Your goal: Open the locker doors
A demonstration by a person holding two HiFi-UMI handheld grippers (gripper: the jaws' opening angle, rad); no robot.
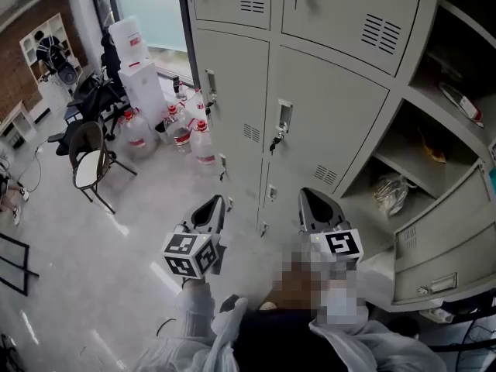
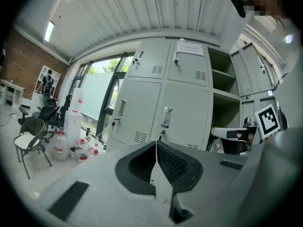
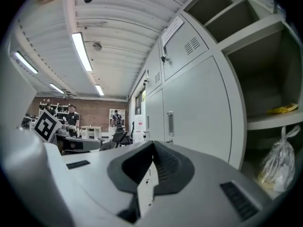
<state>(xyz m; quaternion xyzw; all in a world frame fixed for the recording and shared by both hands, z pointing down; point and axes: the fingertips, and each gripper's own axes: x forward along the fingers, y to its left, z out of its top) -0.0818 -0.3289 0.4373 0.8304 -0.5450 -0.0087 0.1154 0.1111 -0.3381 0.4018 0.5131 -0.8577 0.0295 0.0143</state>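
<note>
The left hand-held gripper and right hand-held gripper: jaws together, nothing held, facing closed locker doors, not touching.

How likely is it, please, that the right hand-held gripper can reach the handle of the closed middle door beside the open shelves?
Probably yes: the right hand-held gripper faces that handle with only open air between. Its jaws are shut and empty, so they would need opening first.

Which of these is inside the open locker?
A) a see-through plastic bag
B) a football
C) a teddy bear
A: a crinkly, see-through plastic bag sits on a shelf of the open locker; no teddy bear or football is there.
</note>
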